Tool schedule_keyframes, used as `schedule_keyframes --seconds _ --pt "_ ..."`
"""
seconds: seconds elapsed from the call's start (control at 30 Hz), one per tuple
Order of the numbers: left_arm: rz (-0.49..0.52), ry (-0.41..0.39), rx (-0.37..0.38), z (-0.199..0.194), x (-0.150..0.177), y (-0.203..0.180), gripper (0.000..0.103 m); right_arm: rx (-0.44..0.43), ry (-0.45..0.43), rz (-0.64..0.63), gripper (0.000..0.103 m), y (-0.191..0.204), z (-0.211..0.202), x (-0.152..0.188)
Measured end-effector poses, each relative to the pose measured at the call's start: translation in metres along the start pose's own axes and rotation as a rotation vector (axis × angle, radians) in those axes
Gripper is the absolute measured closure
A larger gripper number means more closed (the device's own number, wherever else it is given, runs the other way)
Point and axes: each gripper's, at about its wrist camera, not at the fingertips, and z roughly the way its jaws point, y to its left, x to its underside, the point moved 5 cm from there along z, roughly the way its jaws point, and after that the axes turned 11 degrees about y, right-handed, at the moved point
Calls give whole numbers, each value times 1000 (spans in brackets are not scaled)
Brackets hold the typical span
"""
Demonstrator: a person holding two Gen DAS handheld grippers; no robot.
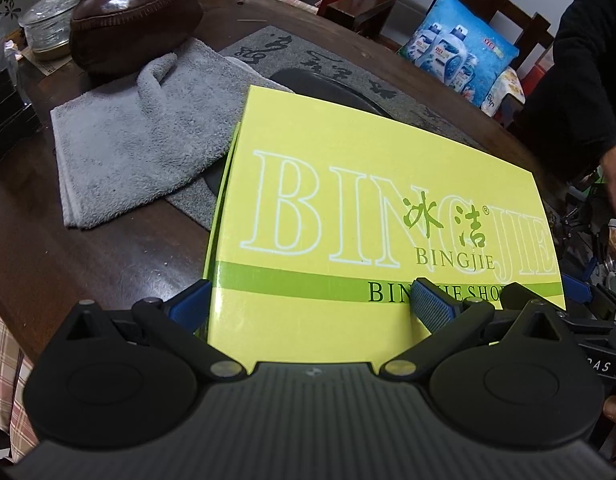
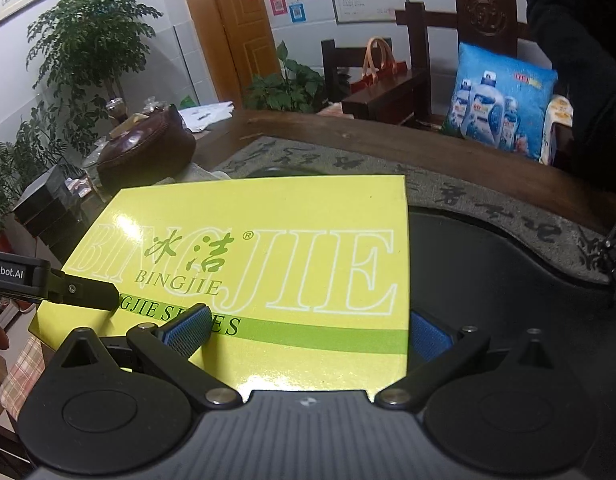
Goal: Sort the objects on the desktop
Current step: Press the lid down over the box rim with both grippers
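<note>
Left gripper (image 1: 312,304): jaws wide apart, straddling the near left corner of the box lid (image 1: 384,216). One blue pad lies on the lid's top face over the green stripe; the other sits off the lid's left edge. Whether it pinches anything, cannot tell.

Right gripper (image 2: 312,332): jaws also spread wide, straddling the near right corner of the lid (image 2: 267,264). Left pad lies on top, over the print; right pad sits just outside the lid's right edge, lower down. Grip cannot be told either.

Lid is yellow-green, flat, landmark for all below. Reads "BINGJIE" in large outline letters, "冰洁 BINGJIE" in green with ®, and partly covered "BINGJIE SHOES" on the stripe. The left gripper's body pokes in at the lid's near left in the right view, marked "nRobot.AI".

Left of lid: grey towel (image 1: 147,136), rumpled, touching or slightly under the lid's edge; bare dark wood nearer the camera. Right of and behind lid: black tray (image 2: 508,280), on a grey mat (image 2: 488,200) with brush calligraphy, unreadable.

Far left of lid: brown pouch (image 1: 135,20), glass lidded bowl (image 1: 51,20), black stacked boxes (image 2: 51,204). Beyond lid: table's curved edge, blue cushion (image 2: 504,100) printed with bottles, carved chair (image 2: 484,12), houseplants (image 2: 91,48), framed certificates on the wall.
</note>
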Motion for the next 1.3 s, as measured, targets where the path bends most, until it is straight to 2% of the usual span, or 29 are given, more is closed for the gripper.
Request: schedule_keyframes --seconds 0.53,0.87,1.1,1.3 --pt "30 3 3 4 -8 1 0 -7 40 40 0 -4 8 -4" --pt "13 -18 14 -5 -14 9 0 13 -2 -19 0 8 -4 -17" --pt "-14 -12 18 -3 -14 19 0 2 15 -33 0 17 4 -16" --pt "3 -9 18 -1 -11 18 0 5 20 -42 0 17 3 -13"
